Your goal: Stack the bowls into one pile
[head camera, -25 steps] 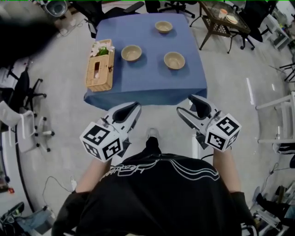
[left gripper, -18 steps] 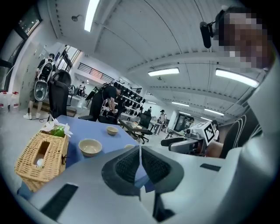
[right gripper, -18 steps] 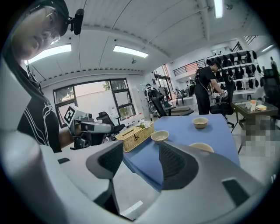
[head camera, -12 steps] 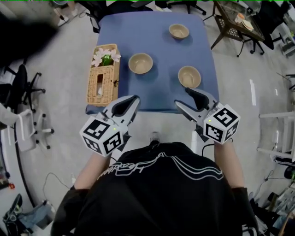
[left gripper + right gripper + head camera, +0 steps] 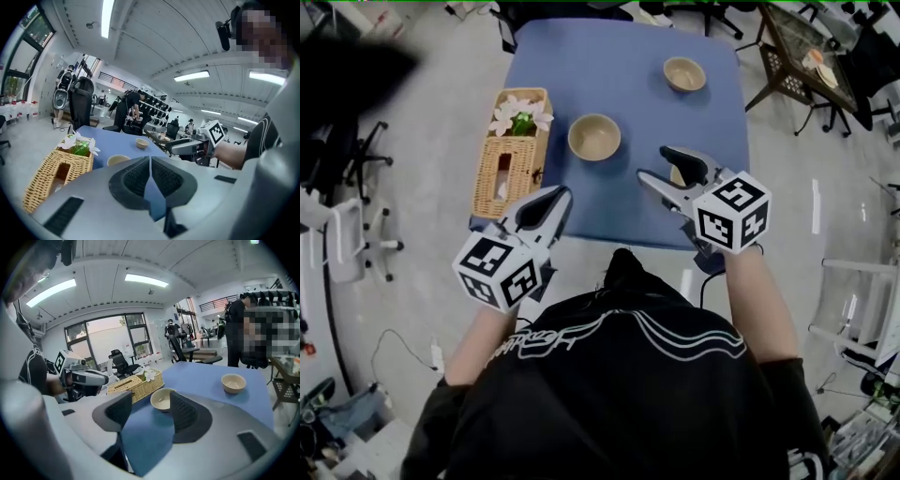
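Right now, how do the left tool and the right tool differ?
The left tool is shut; the right tool is open. The left tool hangs at the near edge of the blue table beside the wicker basket; the right tool reaches farther out over the table. Both are empty.

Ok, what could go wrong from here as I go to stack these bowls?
The open right gripper covers most of the nearest bowl in the head view, and its own view misses that bowl, so a blind descent might clip the rim. The left gripper is shut; reaching for the middle bowl like that would shove it, perhaps into the wicker basket beside it.
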Motion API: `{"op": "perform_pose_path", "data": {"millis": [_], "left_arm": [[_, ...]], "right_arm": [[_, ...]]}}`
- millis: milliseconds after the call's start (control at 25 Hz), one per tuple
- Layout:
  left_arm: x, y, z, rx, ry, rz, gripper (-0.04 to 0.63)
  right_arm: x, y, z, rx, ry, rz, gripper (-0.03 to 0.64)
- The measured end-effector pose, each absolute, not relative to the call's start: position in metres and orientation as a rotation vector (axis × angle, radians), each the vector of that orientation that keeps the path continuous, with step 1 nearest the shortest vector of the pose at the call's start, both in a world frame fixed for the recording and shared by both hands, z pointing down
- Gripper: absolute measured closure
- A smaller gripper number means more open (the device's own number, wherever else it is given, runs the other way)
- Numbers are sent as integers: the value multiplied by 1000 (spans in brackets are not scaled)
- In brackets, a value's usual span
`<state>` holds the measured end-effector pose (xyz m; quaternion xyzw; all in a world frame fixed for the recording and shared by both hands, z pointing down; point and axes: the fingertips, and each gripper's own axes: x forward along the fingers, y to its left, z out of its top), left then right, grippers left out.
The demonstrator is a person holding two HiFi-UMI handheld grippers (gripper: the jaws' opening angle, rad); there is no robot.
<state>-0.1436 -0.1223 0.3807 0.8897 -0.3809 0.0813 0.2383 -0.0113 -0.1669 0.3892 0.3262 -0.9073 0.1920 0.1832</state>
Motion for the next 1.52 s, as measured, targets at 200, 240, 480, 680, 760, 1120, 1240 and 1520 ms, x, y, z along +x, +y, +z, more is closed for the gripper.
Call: {"op": "perform_pose_path", "data": {"millis": [200, 240, 480, 680, 760, 1120, 1240, 1520], "left_arm": [[-151, -150, 387, 2372, -1124, 228, 561], [-153, -156, 388, 2363, -1138, 229, 563], [-162, -181, 396, 2310, -1199, 226, 562], [-172, -193, 400, 2274, -1241, 228, 562], [-176, -197, 402, 2261, -1253, 226, 562], [-191, -204, 416, 2225, -1278, 233, 562], [-195, -204, 419, 2214, -1281, 236, 561], [-200, -203, 421, 2210, -1280, 229, 561]], "right_arm": [[-23, -215, 416, 824, -2514, 581, 351], [-26, -223, 423, 806, -2502, 587, 351], [-42, -266, 464, 727, -2413, 641, 360], [-54, -288, 498, 686, -2331, 696, 370], [-57, -295, 511, 680, -2295, 717, 373], [-62, -314, 543, 687, -2200, 772, 421], [-63, -315, 548, 697, -2172, 787, 448], [-59, -314, 554, 733, -2142, 826, 527]]}}
